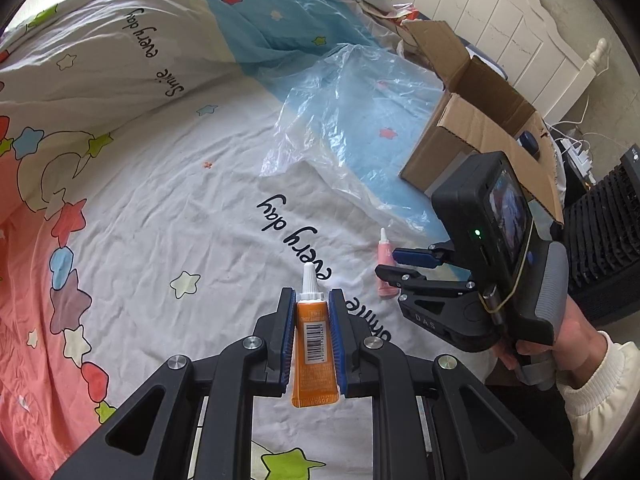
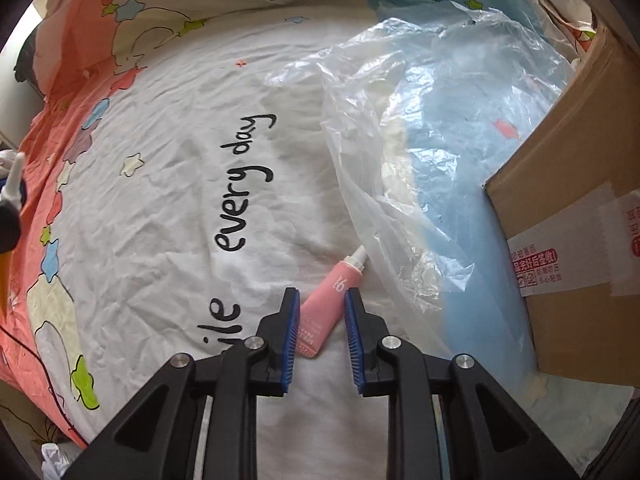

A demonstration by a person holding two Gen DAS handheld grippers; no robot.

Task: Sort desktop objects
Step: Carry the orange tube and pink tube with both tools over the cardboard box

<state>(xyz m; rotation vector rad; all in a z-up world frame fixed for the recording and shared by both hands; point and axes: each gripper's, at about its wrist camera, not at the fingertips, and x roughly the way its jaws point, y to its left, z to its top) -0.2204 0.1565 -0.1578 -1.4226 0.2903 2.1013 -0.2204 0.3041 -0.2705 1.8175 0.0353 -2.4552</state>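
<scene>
My left gripper [image 1: 312,300] is shut on an orange tube [image 1: 315,354] with a white cap and a barcode label, held above the bed sheet. My right gripper [image 2: 322,300] is open, its jaws on either side of a pink tube [image 2: 330,304] with a white cap that lies on the sheet. The pink tube lies slanted, cap pointing up and to the right; the fingers are not pressing on it. The right gripper [image 1: 404,262] and pink tube [image 1: 385,274] also show in the left wrist view, to the right of my left gripper.
A clear plastic bag [image 2: 420,128] lies crumpled on the sheet just beyond the pink tube. An open cardboard box [image 2: 572,216] stands at the right; it also shows in the left wrist view [image 1: 468,136]. A folded quilt [image 1: 120,40] lies at the back left.
</scene>
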